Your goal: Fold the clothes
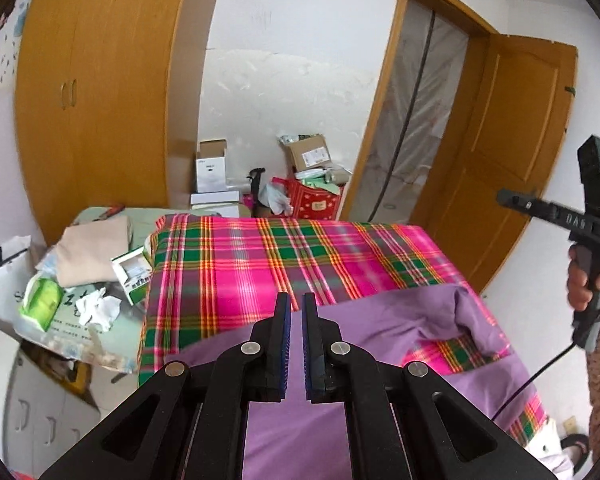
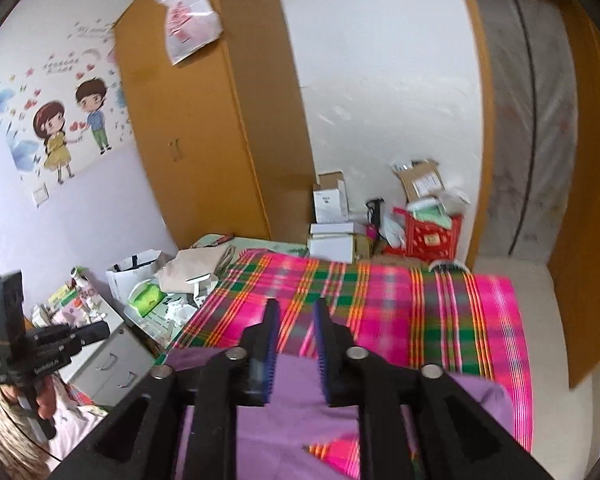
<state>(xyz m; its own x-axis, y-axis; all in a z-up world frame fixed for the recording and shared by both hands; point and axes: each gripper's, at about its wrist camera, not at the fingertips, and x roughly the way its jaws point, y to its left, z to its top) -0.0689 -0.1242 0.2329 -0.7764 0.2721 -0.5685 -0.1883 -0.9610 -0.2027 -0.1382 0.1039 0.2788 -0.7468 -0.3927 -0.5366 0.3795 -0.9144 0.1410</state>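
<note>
My left gripper (image 1: 296, 304) hangs with fingers slightly parted, empty, the purple garment (image 1: 380, 328) spread just below it; my right gripper (image 2: 296, 312), blurred, seems parted above the same cloth.

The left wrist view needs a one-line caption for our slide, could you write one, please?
Left gripper open and empty above a purple garment spread on the plaid bedsheet, right gripper raised at the side.

purple garment (image 1: 380, 328) cut off at bottom edge, near part behind gripper fingers — right wrist view motion-blurred
</note>
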